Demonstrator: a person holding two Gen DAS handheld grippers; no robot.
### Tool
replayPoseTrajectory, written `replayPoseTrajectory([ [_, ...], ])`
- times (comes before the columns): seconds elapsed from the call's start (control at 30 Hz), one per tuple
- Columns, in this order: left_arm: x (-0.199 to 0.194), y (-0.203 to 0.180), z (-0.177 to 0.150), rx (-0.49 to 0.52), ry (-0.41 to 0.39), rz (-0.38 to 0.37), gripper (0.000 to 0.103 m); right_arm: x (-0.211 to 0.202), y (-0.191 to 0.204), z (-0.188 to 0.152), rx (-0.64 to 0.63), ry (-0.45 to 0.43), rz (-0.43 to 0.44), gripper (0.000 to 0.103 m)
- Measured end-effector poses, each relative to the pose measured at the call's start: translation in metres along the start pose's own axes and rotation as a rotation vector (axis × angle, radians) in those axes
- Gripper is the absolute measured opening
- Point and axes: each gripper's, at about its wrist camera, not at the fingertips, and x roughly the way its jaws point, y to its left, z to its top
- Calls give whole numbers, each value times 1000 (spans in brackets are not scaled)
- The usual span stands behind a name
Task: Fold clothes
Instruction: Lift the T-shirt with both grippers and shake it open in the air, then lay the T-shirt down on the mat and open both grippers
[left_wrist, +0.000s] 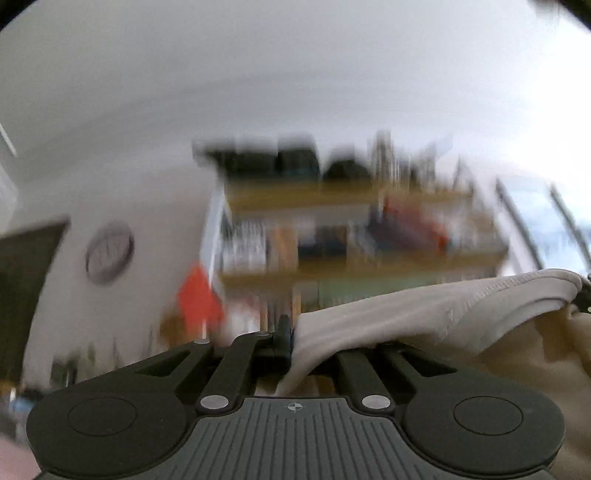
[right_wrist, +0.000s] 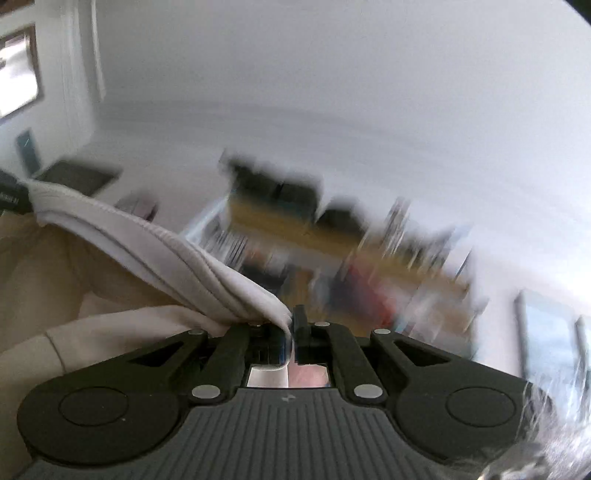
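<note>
Risk: hem slipping out under fast motion, dropping one side; pinch is narrow, background blurred.

Cream garment (right_wrist: 155, 240) slung in the air between both tools, hanging below.

Left gripper (left_wrist: 291, 343) clamped on hem at 3 o'clock.

Right gripper (right_wrist: 291, 332) clamped on hem at 9 o'clock.

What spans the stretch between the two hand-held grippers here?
Only the garment's ribbed hem, stretched from the right hand-held gripper to the left hand-held gripper; both wrist views show it.
</note>
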Motion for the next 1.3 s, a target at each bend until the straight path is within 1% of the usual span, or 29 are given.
replayPoseTrajectory([
  [0.03,10,1,-19,2,90,-5,4,9,10,-21,19,103,53,4],
  [0.07,21,3,-44,9,198,-14,4,17,20,-43,38,206,106,4],
  [0.1,32,6,-76,23,316,-18,4,26,30,-64,57,309,159,4],
  [0.17,49,11,-146,31,559,-30,5,43,50,-107,95,515,265,4],
  [0.2,56,13,-185,36,683,-37,5,47,67,-137,97,616,318,4],
  [0.23,58,14,-222,37,784,-43,5,49,85,-170,95,716,371,4],
  [0.27,61,14,-252,44,861,-48,5,48,105,-198,75,792,412,4],
  [0.33,67,13,-310,65,1003,-57,5,52,132,-238,45,875,451,4],
  [0.37,71,13,-333,67,1054,-59,5,54,145,-256,31,914,468,4],
  [0.43,89,16,-361,59,1098,-46,5,59,171,-294,2,991,502,4],
  [0.5,115,17,-380,49,1126,-43,5,81,177,-307,12,1016,488,4],
  [0.6,147,14,-399,91,1121,-44,5,117,178,-325,30,1034,442,4],
  [0.67,158,14,-410,94,1114,-40,5,140,181,-335,29,1036,414,4],
  [0.8,184,12,-417,74,1118,-16,5,173,185,-352,14,1049,384,4],
  [0.9,193,8,-427,68,1136,-31,6,186,191,-367,3,1077,363,4],
  [0.97,193,6,-435,61,1153,-52,7,186,197,-379,-12,1111,350,4],
  [1.03,191,6,-441,45,1182,-82,14,184,203,-392,-32,1147,336,4],
  [1.07,190,6,-442,37,1197,-95,27,182,204,-398,-39,1171,330,4],
  [1.1,187,8,-441,39,1200,-95,44,180,205,-404,-44,1196,324,4],
  [1.13,183,10,-439,45,1200,-90,53,178,205,-408,-37,1212,324,5],
  [1.17,179,12,-436,50,1192,-81,67,175,203,-411,-18,1226,332,6],
  [1.2,175,17,-430,47,1178,-78,73,171,201,-412,0,1236,344,10],
  [1.23,170,22,-425,36,1169,-84,75,168,199,-413,17,1245,355,20],
  [1.27,166,27,-419,24,1168,-90,75,164,196,-412,25,1240,356,26],
  [1.3,159,32,-412,19,1170,-94,75,159,193,-410,32,1233,355,35],
])
